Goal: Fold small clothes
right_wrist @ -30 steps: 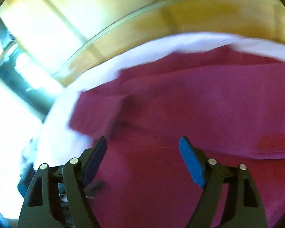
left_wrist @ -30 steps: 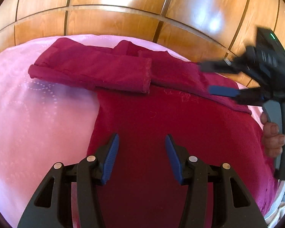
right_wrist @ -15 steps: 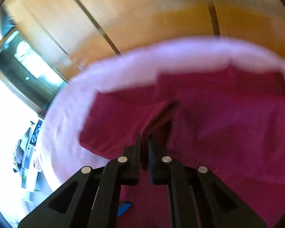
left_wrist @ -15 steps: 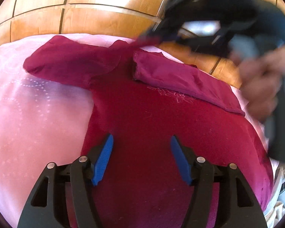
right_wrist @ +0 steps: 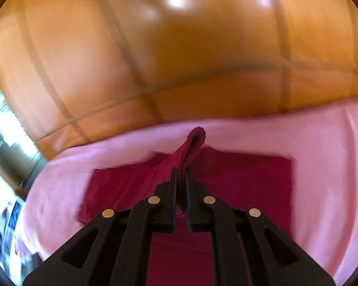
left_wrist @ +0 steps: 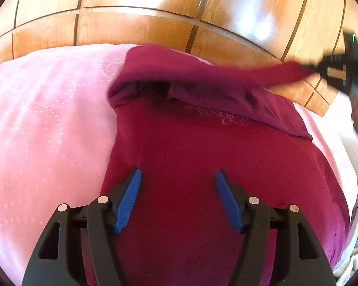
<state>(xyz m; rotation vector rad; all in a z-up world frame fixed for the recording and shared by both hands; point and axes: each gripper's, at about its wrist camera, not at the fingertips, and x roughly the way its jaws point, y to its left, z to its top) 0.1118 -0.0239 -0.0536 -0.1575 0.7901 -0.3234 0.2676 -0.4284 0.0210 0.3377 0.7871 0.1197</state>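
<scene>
Centrally, the right tool (right_wrist: 181,178) is pressed together on a sleeve (left_wrist: 262,76) of the red garment (left_wrist: 191,166), which is drawn up and sideways, presumably to be folded across the body. The left tool (left_wrist: 177,197) is held spread and empty above the garment's body. The garment is laid on a pink bed cover (left_wrist: 47,119), before a glossy wooden panelled wall (left_wrist: 143,4).

Your work surface was a bed under a pink embossed cover (left_wrist: 47,119), your dark red garment (left_wrist: 191,166) lay flat on it, wooden panelled headboard (left_wrist: 131,23) stood behind.
</scene>
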